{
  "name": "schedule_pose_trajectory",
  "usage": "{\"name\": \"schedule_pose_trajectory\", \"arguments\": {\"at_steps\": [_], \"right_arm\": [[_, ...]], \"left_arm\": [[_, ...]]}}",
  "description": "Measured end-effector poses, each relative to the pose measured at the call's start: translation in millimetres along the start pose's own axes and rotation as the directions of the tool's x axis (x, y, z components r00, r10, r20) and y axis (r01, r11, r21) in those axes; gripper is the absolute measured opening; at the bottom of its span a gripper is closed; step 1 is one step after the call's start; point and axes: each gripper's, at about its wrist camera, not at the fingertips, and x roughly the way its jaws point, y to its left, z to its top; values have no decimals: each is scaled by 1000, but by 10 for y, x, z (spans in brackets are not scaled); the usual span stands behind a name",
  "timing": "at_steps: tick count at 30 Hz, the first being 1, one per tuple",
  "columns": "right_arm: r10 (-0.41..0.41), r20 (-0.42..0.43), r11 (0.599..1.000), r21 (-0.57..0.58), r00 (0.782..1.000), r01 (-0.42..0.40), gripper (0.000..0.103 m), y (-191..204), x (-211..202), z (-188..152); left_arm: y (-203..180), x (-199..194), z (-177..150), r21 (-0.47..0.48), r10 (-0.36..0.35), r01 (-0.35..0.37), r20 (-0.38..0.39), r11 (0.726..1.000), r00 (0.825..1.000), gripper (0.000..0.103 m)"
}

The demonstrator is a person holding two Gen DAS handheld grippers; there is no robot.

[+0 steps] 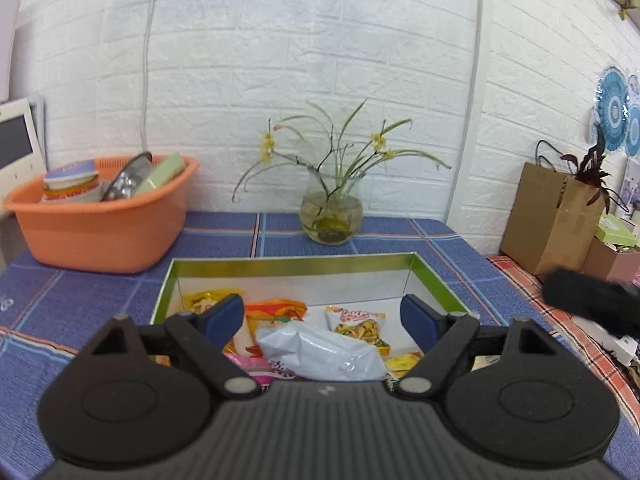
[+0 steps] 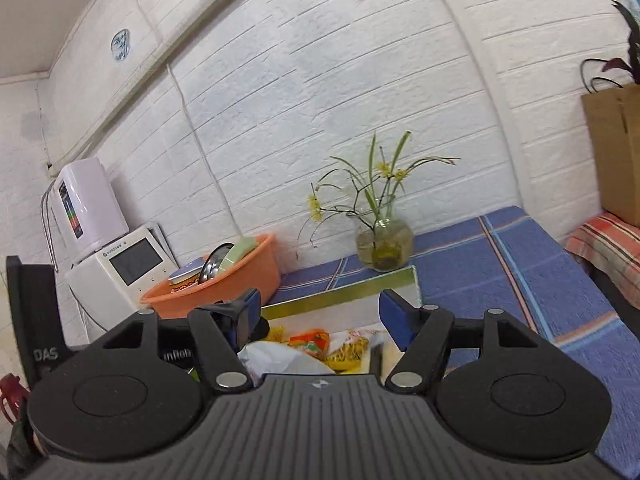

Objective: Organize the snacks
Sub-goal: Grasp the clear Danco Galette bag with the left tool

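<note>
Left wrist view puts my left gripper (image 1: pixel 322 314) above the green-rimmed box (image 1: pixel 436 280), jaws spread wide and empty. A white packet (image 1: pixel 324 350) lies in the box on top of the other snack packets (image 1: pixel 276 314). My right gripper (image 2: pixel 320 312) hangs over the same box from its right, also apart and holding nothing. I judge the packing step is in hand, with most snacks already inside. The next move calls for picking one packet and closing squarely on it.

Bright, even light; soft focus, strong fisheye edge warping.
</note>
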Motion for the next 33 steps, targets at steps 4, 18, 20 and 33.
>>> {"name": "schedule_pose_trajectory", "arguments": {"at_steps": [4, 18, 20, 33], "right_arm": [[-38, -50, 992, 115, 998, 43, 103, -240, -565, -262], [-56, -274, 901, 401, 960, 167, 103, -727, -1271, -953], [-33, -290, 892, 423, 956, 159, 103, -751, -1261, -1016], [13, -262, 931, 356, 965, 84, 103, -673, -1093, -1132]], "left_arm": [[-82, -273, -59, 35, -76, 76, 0, 996, 997, 92], [-587, -909, -1176, 167, -324, 387, -310, 907, 894, 92], [-597, -915, -1259, 146, -319, 387, -349, 910, 881, 92], [-632, -703, -1428, -174, -442, 406, -319, 897, 839, 92]]}}
